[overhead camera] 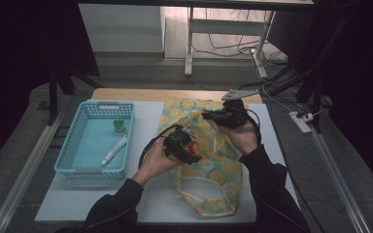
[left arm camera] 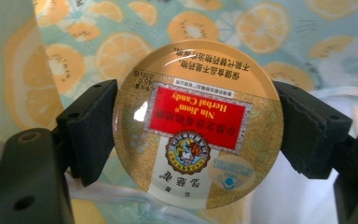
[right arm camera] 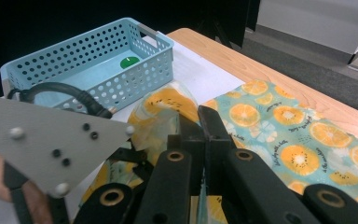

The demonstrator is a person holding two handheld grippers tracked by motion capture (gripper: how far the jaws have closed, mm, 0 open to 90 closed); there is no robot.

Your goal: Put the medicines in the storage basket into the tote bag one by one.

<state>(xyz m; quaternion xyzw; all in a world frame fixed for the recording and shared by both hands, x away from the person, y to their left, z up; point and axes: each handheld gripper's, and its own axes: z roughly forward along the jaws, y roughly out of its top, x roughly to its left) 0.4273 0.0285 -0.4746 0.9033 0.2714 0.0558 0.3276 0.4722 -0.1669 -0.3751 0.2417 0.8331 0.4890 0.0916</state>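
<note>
A: The round candy tin (left arm camera: 198,123) at the centre of the left gripper view, what is its surface like?

B: Glossy, smooth, printed in gold and red, with a bright glare spot near its upper rim. The left claw (left arm camera: 198,135) has matt black pads (left arm camera: 93,130), slightly rough like foam.

A: And the bag (overhead camera: 209,160)?

B: Soft cloth printed with orange slices, wrinkled, matt. The basket (overhead camera: 68,153) at the left of the high view is pale blue plastic, perforated, faintly shiny.

A: The bench (right arm camera: 242,70)?

B: Light wood at its far edge, smooth, with a white matt sheet (overhead camera: 145,194) over it. A dull grey plate (right arm camera: 42,140) sits at lower left in the right gripper view.
</note>
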